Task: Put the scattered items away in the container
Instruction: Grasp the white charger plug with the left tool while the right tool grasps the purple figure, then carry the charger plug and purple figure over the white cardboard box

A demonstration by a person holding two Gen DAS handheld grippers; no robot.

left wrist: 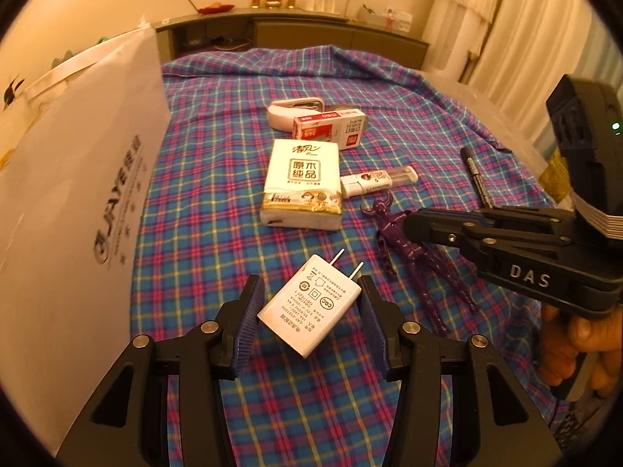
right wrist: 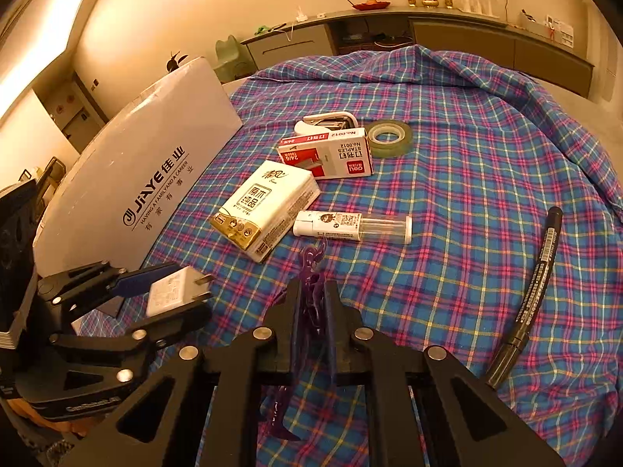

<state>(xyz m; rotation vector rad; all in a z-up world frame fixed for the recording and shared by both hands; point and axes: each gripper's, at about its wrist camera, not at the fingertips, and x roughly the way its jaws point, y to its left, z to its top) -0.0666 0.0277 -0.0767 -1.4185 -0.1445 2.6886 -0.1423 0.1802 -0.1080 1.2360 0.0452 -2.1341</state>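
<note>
The left tongs (left wrist: 309,307) stand wide, with the white charger (left wrist: 309,305) lying tilted between the blue pads (left wrist: 249,323), prongs pointing away. The left pad looks right against the charger's lower corner and the right pad sits just beside its upper edge, but whether either one is pressing cannot be told from here. Hard on the left of these tongs rises the white bag (left wrist: 78,194), its printed side facing the plaid cloth (left wrist: 214,194).

Over on the other side, the right tongs (right wrist: 313,303) are closed tight on the purple figure (right wrist: 311,272), which sticks up between the jaws and trails down below them. From the left wrist view the same figure (left wrist: 393,237) lies stretched across the cloth, with the right tongs' tip over its middle and a hand (left wrist: 584,346) gripping the handle.

Beyond the left tongs sits the tissue pack (left wrist: 301,185), and past that the staple box (left wrist: 331,128) against the white stapler (left wrist: 296,111). Ahead of the right tongs lies the glue stick (right wrist: 350,225), with the tape roll (right wrist: 389,138) farther out. Well off to their right rests the black marker (right wrist: 533,284).
</note>
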